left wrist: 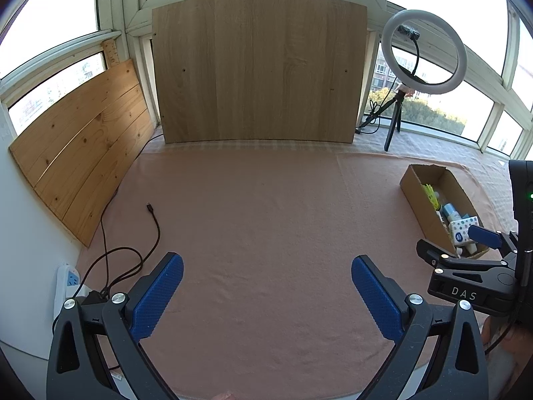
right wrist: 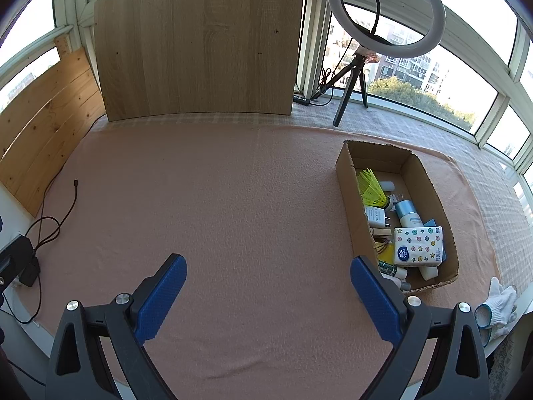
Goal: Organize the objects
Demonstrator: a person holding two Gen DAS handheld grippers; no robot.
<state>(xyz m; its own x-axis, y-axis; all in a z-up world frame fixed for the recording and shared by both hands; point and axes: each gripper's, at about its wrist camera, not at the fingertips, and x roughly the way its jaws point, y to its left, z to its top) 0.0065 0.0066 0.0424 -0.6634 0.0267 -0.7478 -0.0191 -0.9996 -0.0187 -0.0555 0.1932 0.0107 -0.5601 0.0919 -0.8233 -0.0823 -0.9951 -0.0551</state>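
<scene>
A cardboard box (right wrist: 346,180) stands on the pink cloth at the right; it also shows in the left wrist view (left wrist: 411,186). It holds a yellow shuttlecock (right wrist: 371,188), a white charger plug (right wrist: 375,217), a light blue bottle (right wrist: 408,213), a star-patterned tissue pack (right wrist: 418,245) and other small items. My right gripper (right wrist: 268,281) is open and empty, above the cloth just left of the box's near end. My left gripper (left wrist: 266,281) is open and empty over bare cloth. The right gripper's body (left wrist: 473,273) shows at the right edge of the left wrist view.
A black cable (left wrist: 155,223) and a white power strip (left wrist: 66,283) lie at the left. A wood panel (left wrist: 260,66) and pine boards (left wrist: 80,153) lean at the back. A ring light on a tripod (right wrist: 386,13) stands back right. A white glove (right wrist: 498,303) lies at the right edge.
</scene>
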